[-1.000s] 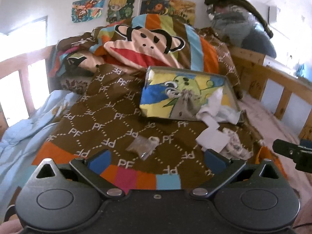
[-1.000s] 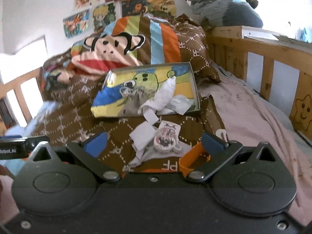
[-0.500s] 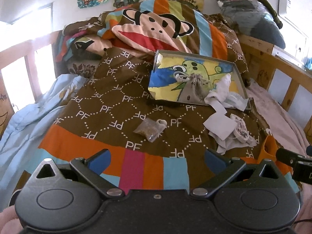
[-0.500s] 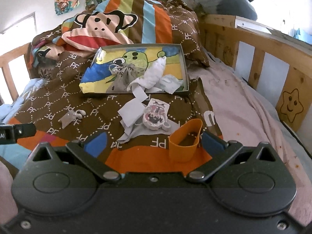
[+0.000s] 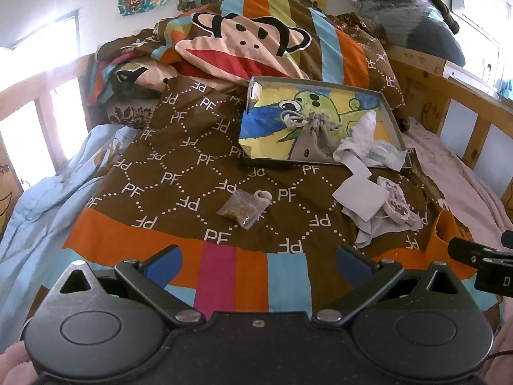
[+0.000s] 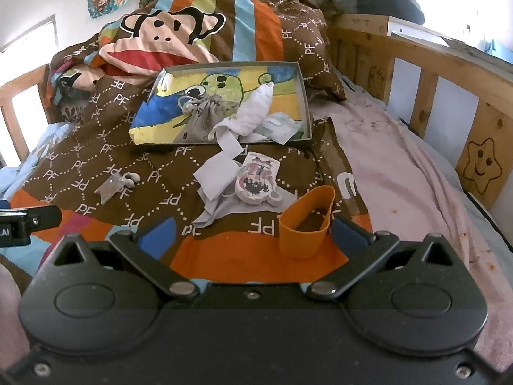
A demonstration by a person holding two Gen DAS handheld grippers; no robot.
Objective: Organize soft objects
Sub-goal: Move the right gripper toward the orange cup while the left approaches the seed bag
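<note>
On the brown patterned blanket [image 5: 179, 173] lies a shallow tray [image 5: 320, 83] with a cartoon lining. It holds a grey drawstring pouch [image 5: 312, 139] and a white cloth [image 5: 360, 138]. In front of it lie a small clear sachet [image 5: 243, 207], a white card [image 5: 360, 197] and a flat cartoon plush [image 5: 396, 200] on a grey cloth. My left gripper [image 5: 259, 264] is open and empty, short of the sachet. My right gripper [image 6: 255, 234] is open too, with an orange sleeve [image 6: 304, 221] just inside its right finger, not gripped. The plush [image 6: 256, 179] lies beyond it.
A heaped monkey-print duvet [image 5: 243, 41] rises behind the tray. Wooden bed rails [image 6: 426, 64] run along the right side, with bare pink sheet [image 6: 400, 176] beside the blanket. A light blue cover [image 5: 41, 199] lies to the left. Posters hang on the wall.
Both grippers have drawn back and risen from the bed, so more of the blanket's striped near edge shows. The orange sleeve has come fully into the right wrist view. Nothing was picked up.
</note>
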